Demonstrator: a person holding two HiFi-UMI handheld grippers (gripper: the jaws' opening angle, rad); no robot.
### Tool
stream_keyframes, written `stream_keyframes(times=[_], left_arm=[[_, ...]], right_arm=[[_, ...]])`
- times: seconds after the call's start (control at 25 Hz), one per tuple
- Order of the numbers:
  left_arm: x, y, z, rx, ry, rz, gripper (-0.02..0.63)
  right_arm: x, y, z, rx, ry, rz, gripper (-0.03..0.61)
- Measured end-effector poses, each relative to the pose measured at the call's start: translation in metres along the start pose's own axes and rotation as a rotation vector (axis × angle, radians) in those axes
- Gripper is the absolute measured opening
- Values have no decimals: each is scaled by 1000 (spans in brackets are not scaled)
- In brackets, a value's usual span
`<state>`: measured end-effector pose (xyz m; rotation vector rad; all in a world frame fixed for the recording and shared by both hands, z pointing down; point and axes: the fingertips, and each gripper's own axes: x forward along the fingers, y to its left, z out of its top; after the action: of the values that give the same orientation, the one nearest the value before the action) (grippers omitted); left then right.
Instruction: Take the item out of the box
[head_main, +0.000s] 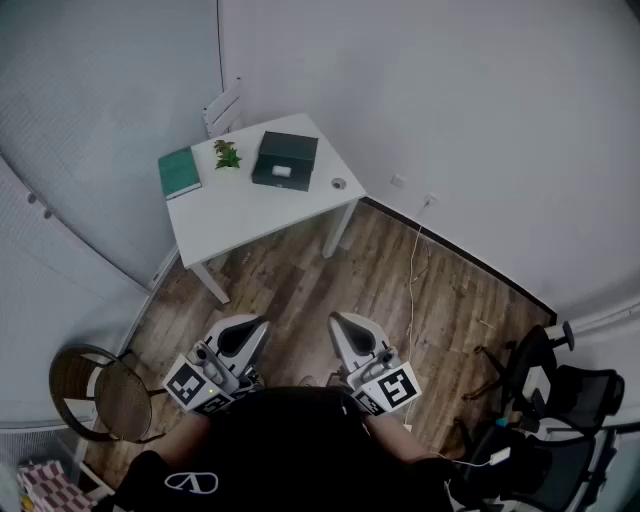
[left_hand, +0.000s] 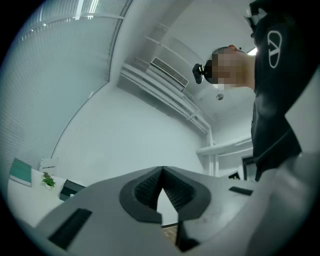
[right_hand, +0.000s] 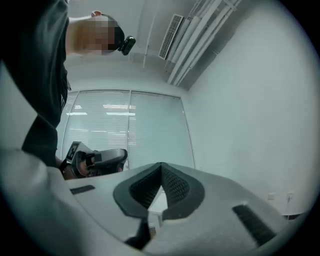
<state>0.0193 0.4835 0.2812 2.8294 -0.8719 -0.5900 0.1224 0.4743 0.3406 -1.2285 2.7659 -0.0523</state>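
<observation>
A dark green box (head_main: 285, 160) lies on the white table (head_main: 240, 205) across the room, and a small white item (head_main: 281, 171) shows on its top. In the left gripper view the box (left_hand: 70, 189) is tiny at the far left. My left gripper (head_main: 256, 327) and right gripper (head_main: 339, 323) are held low near my body over the wooden floor, far from the table. The left gripper (left_hand: 162, 171) has its jaws meeting at the tip with nothing between them. The right gripper (right_hand: 161, 166) is shut the same way and holds nothing.
On the table also lie a teal book (head_main: 179, 172), a small plant (head_main: 227, 154) and a round fitting (head_main: 338, 184). A white chair (head_main: 224, 106) stands behind it. A wicker chair (head_main: 100, 390) is at my left, a black office chair (head_main: 560, 395) at my right. A cable (head_main: 415, 262) runs along the floor.
</observation>
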Motion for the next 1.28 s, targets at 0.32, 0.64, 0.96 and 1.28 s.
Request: stream_keyframes(times=[0.32,0.64,0.96,1.28], left_arm=[[2,-3,-7,-16,6,17,6],[14,-1,-13,-2,3,45,6],[43,2,-41,52,43,109,6],[65,36,-49,71,64,152,6]], right_arm=[[-6,-2,0,25,-17,32,3],[-15,-18,5,23,-45,43,5],[-31,-62,3,60,-75,75,5],[1,-101,-10,100,-79,114,5]])
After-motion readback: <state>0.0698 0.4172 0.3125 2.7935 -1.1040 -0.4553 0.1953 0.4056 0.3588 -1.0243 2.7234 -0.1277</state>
